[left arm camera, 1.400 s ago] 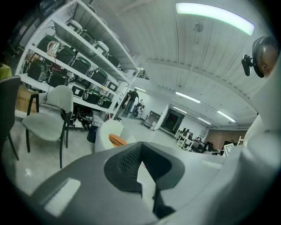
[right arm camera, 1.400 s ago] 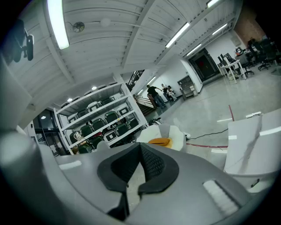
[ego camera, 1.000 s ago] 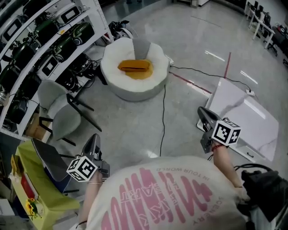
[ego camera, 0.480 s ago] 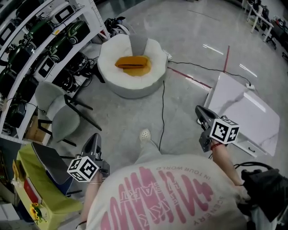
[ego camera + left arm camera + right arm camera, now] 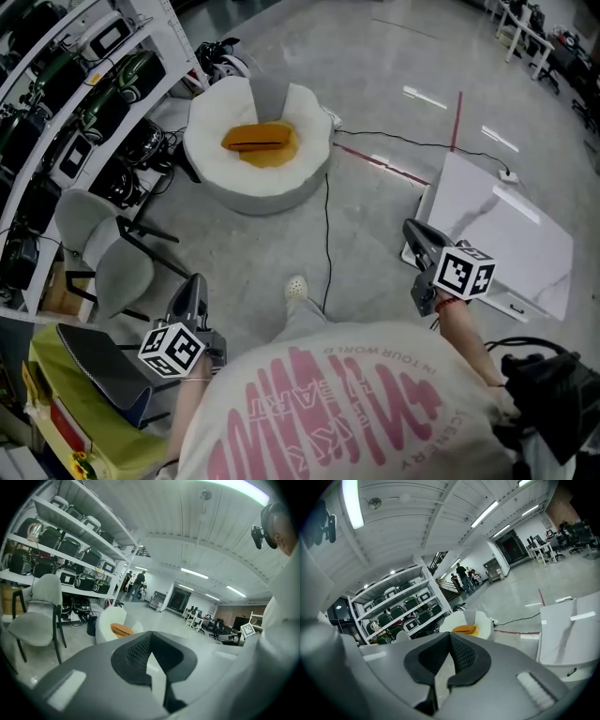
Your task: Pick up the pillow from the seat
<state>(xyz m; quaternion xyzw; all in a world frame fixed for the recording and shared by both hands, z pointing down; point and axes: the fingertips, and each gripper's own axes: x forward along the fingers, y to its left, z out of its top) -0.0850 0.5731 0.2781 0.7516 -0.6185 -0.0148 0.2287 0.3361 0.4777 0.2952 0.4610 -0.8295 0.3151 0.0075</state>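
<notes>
An orange pillow [image 5: 260, 143] lies in the hollow of a round white seat [image 5: 211, 167] on the floor, far ahead of me. My left gripper [image 5: 195, 285] is held low at the left, shut and with nothing in it, well short of the seat. At the right, my right gripper [image 5: 414, 230] is also shut and holds nothing. The left gripper view shows the pillow [image 5: 121, 629] on the seat [image 5: 108, 619] beyond the closed jaws of the left gripper [image 5: 150, 637]. The right gripper view shows the pillow [image 5: 464, 629] and seat [image 5: 483, 619] past the closed right gripper [image 5: 450, 637].
White shelves [image 5: 86, 82] with dark cases line the left side. A grey chair [image 5: 105, 255] stands between me and them. A white panel [image 5: 502, 234] lies on the floor at the right, and a black cable [image 5: 326, 230] runs from the seat toward my white shoe [image 5: 296, 285].
The seat and pillow have drifted left in the head view as I walk. My white shoe has come into view below them. Both grippers stay shut and keep their places.
</notes>
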